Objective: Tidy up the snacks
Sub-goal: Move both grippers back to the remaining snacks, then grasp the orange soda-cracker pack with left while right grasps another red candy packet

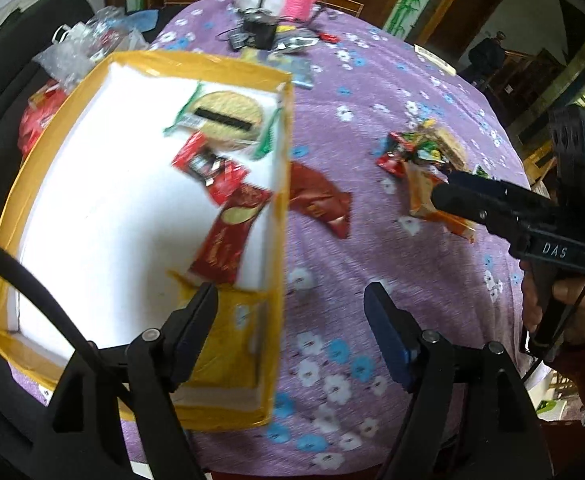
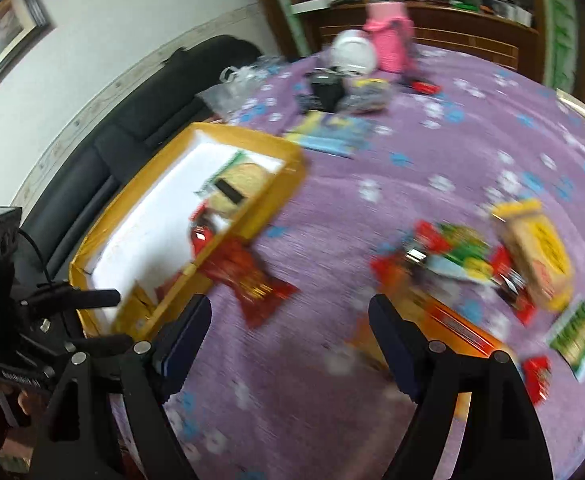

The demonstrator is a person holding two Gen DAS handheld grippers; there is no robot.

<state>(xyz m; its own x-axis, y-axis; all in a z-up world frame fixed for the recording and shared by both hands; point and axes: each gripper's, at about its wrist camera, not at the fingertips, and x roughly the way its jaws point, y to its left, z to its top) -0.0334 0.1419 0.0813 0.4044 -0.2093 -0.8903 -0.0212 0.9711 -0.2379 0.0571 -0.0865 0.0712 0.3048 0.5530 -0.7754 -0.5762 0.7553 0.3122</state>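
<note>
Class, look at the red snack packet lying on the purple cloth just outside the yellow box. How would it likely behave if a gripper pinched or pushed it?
The red snack packet looks creased and flat, so probably floppy and light. Its glossy wrapper may slip. Pushed, it would likely slide, not roll.

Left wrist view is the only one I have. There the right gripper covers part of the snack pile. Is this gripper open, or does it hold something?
Observer: It is open. In the right wrist view the right gripper has nothing between its fingers, only the purple tablecloth below.
Operator: Are some snacks hidden behind it from my side?
Observer: Yes. A green striped packet lies at the right edge of the pile, with a small red packet next to it.
</note>
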